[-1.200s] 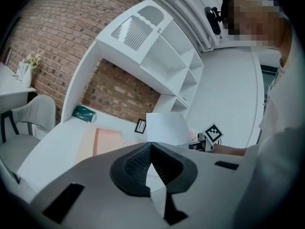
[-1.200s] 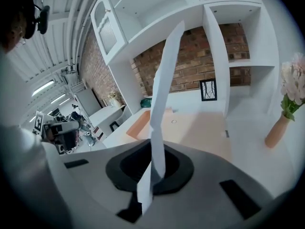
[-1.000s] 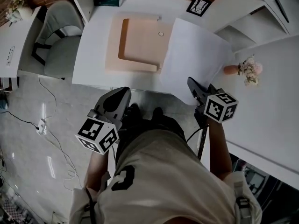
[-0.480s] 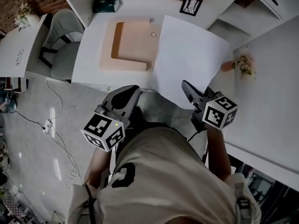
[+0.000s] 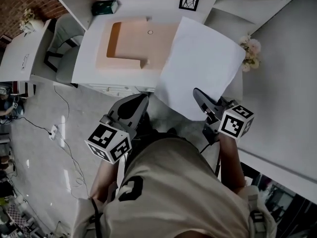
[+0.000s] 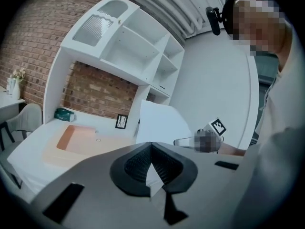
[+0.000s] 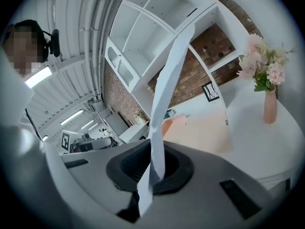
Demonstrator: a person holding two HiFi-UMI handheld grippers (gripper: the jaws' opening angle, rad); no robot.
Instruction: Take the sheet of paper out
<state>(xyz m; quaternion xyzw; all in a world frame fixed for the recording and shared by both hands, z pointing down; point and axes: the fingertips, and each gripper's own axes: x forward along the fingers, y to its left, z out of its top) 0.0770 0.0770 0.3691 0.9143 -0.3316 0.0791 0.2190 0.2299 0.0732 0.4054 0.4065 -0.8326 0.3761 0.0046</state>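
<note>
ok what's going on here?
A person is working with two hand-held grippers at a white desk. The right hand-held gripper is shut on the near edge of a large white sheet of paper and holds it up in the air, clear of the peach-coloured flat folder that lies on the desk. The left hand-held gripper is shut, holds nothing, and hangs in front of the desk edge, apart from the sheet.
</note>
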